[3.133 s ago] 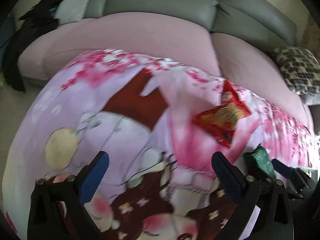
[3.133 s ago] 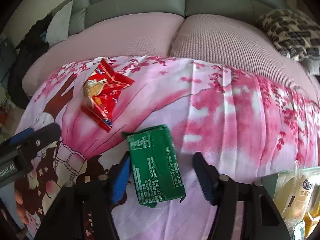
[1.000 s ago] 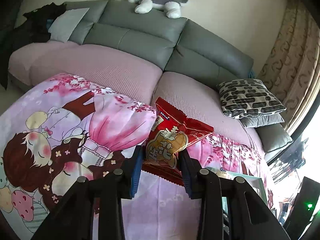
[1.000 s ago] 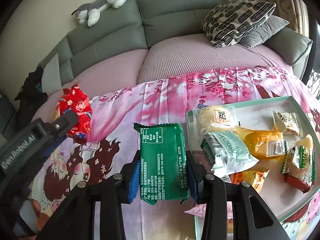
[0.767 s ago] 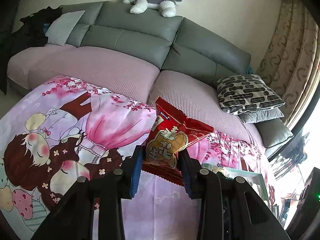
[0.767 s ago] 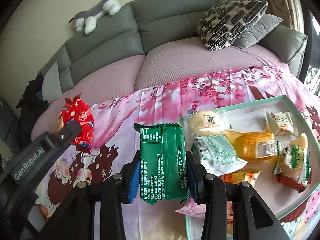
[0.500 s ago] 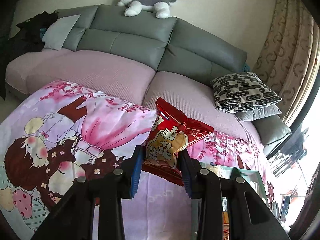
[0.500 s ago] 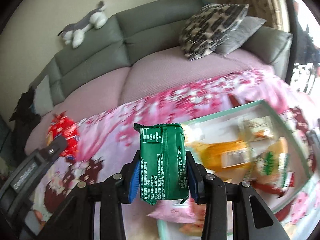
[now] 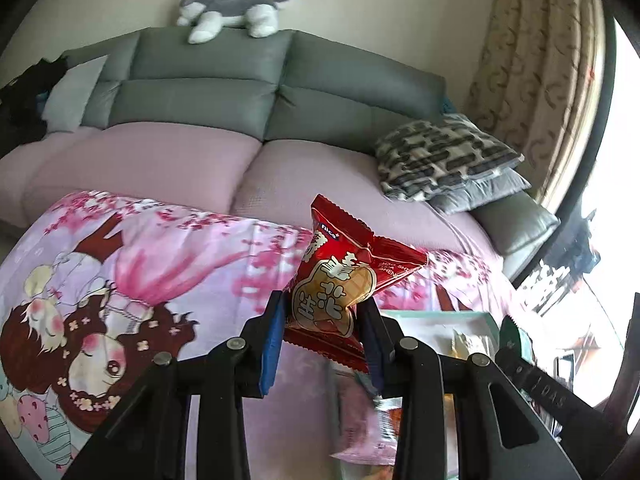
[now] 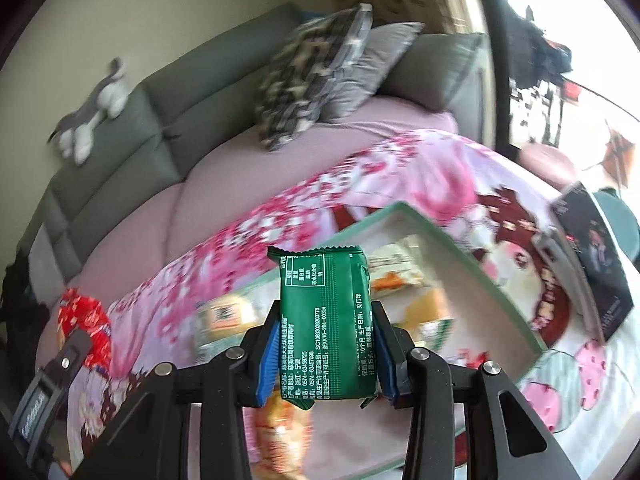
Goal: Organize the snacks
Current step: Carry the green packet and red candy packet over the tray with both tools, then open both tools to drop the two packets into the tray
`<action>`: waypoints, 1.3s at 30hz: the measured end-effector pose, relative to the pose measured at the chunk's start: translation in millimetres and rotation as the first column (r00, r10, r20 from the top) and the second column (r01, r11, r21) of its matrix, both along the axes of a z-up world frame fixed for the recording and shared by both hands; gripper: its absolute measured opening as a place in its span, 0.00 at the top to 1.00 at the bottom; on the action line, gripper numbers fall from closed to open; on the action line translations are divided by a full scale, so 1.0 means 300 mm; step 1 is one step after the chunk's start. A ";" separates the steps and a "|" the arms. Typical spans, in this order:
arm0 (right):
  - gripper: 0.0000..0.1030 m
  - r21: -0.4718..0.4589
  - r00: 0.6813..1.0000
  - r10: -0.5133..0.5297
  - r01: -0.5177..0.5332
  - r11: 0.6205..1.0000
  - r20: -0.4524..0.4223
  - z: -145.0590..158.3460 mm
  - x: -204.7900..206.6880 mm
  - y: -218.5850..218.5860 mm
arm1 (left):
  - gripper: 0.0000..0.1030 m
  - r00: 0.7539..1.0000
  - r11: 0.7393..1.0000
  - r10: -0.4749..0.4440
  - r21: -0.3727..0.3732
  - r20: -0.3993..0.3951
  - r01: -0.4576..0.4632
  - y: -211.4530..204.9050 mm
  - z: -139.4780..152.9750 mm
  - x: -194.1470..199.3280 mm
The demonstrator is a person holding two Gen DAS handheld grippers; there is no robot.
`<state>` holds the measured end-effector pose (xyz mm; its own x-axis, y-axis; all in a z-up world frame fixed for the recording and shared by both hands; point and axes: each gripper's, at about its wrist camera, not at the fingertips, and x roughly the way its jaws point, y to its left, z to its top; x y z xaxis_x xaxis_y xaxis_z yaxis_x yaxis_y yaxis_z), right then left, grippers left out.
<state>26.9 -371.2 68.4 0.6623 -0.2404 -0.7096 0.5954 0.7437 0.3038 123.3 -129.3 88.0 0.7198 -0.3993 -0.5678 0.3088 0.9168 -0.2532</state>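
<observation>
My left gripper (image 9: 322, 320) is shut on a red snack packet (image 9: 344, 276) and holds it in the air above the pink printed cloth (image 9: 160, 264). My right gripper (image 10: 326, 340) is shut on a green snack packet (image 10: 326, 324) and holds it above the green-rimmed white tray (image 10: 472, 264). The tray holds several wrapped snacks (image 10: 228, 312). The tray's edge (image 9: 432, 314) shows below and right of the red packet in the left wrist view. The left gripper with the red packet (image 10: 84, 312) shows at the lower left of the right wrist view.
A grey sofa with pink seat covers (image 9: 160, 156) stands behind the table. A patterned cushion (image 9: 440, 156) and a plush toy (image 9: 228, 16) lie on it. A dark booklet (image 10: 596, 256) lies on the cloth right of the tray. Curtains and a bright window (image 9: 540, 60) are at the right.
Both grippers have closed on their packets and lifted them off the cloth. Both have swung to the right, and the right one now hangs over the tray.
</observation>
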 end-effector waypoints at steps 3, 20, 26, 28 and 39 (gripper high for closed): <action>0.59 0.014 0.998 -0.062 0.062 0.998 -0.014 -0.015 -0.042 -0.070 | 0.63 0.999 0.999 -0.046 0.022 0.002 0.046 -0.065 -0.002 -0.019; 0.58 0.012 0.993 -0.107 0.107 0.994 -0.044 -0.051 -0.091 -0.186 | 0.63 0.973 0.969 -0.225 0.097 -0.053 0.229 -0.337 -0.082 -0.106; 0.58 0.022 0.997 -0.060 0.061 0.998 -0.040 -0.070 -0.044 -0.158 | 0.63 0.970 0.963 -0.232 0.122 -0.073 0.239 -0.364 -0.121 -0.103; 0.58 0.025 0.998 -0.046 0.047 0.999 -0.035 -0.075 -0.025 -0.150 | 0.63 0.969 0.962 -0.234 0.126 -0.081 0.243 -0.370 -0.135 -0.101; 0.58 0.036 0.998 0.007 -0.005 0.999 -0.056 -0.122 0.036 -0.128 | 0.63 0.966 0.956 -0.241 0.149 -0.096 0.254 -0.401 -0.169 -0.095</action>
<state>37.7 -409.5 31.8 0.6224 -0.2104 -0.7539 0.6080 0.7365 0.2964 94.8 -249.7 37.3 0.5619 -0.4597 -0.6877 0.5165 0.8444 -0.1425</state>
